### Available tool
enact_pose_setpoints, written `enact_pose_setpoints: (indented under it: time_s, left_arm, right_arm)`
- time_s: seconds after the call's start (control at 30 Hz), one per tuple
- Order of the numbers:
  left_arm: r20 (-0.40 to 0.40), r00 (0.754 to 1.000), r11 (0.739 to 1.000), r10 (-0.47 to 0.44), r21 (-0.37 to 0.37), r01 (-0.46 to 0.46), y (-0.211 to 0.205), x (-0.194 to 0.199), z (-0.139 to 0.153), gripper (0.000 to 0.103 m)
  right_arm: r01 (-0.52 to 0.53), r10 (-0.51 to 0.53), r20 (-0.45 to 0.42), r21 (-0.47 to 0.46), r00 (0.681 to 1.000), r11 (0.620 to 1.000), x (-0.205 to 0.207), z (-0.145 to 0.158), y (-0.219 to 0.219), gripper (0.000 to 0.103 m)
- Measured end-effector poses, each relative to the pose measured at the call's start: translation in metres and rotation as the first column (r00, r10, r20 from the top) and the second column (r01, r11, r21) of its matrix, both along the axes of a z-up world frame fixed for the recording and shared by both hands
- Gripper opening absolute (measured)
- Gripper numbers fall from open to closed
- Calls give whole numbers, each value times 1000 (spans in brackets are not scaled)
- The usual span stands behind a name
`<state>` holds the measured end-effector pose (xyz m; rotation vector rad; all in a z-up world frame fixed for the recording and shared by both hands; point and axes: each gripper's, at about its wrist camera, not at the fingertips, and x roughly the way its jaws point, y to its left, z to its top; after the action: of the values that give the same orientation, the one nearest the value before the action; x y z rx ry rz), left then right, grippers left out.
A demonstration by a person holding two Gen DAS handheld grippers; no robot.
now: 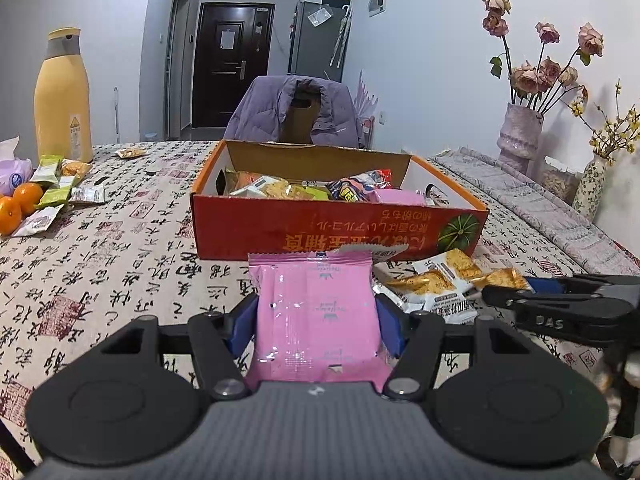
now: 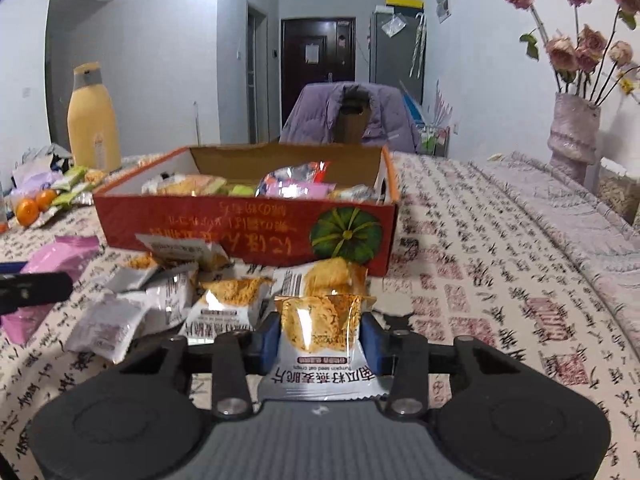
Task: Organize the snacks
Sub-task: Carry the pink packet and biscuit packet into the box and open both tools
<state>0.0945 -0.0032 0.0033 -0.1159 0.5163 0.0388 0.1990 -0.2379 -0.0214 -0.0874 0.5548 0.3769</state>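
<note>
My left gripper [image 1: 316, 320] is shut on a pink snack packet [image 1: 316, 312], held just in front of the red cardboard box [image 1: 320, 232] that holds several snacks. My right gripper [image 2: 320, 340] is shut on a white and gold oat crisp packet [image 2: 320, 340], in front of the same box [image 2: 240, 228]. Several more white and gold packets [image 2: 232, 300] lie on the tablecloth between the box and my right gripper. The right gripper also shows at the right edge of the left wrist view [image 1: 560, 304]. The pink packet shows at the left of the right wrist view [image 2: 56, 260].
A yellow bottle [image 1: 62, 100], oranges [image 1: 20, 204] and green and white packets [image 1: 60, 188] sit at the far left. Vases with dried flowers [image 1: 520, 136] stand at the right on a folded quilt [image 1: 560, 216]. A chair with a purple jacket [image 1: 296, 112] stands behind the table.
</note>
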Motion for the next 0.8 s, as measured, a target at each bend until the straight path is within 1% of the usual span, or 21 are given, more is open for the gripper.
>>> enact_pose_setpoints:
  time_s: [0.17, 0.37, 0.6, 0.8]
  left_arm:
    - [20, 1000, 1000, -1, 11, 1, 0, 6, 8, 63]
    - [70, 998, 1000, -2, 31, 0, 1, 21, 25, 63]
    - [130, 991, 999, 12, 46, -18, 3, 52, 48, 63]
    - [147, 989, 998, 32, 44, -39, 7, 86, 61, 63]
  right_arm:
    - [5, -6, 54, 23, 999, 1000, -3, 17, -4, 41]
    - [0, -4, 107, 45, 994, 999, 7, 36, 2, 41]
    - [-17, 7, 158, 60, 987, 998, 38, 59, 21, 41]
    - [-14, 0, 157, 89, 988, 996, 71, 69, 37, 41]
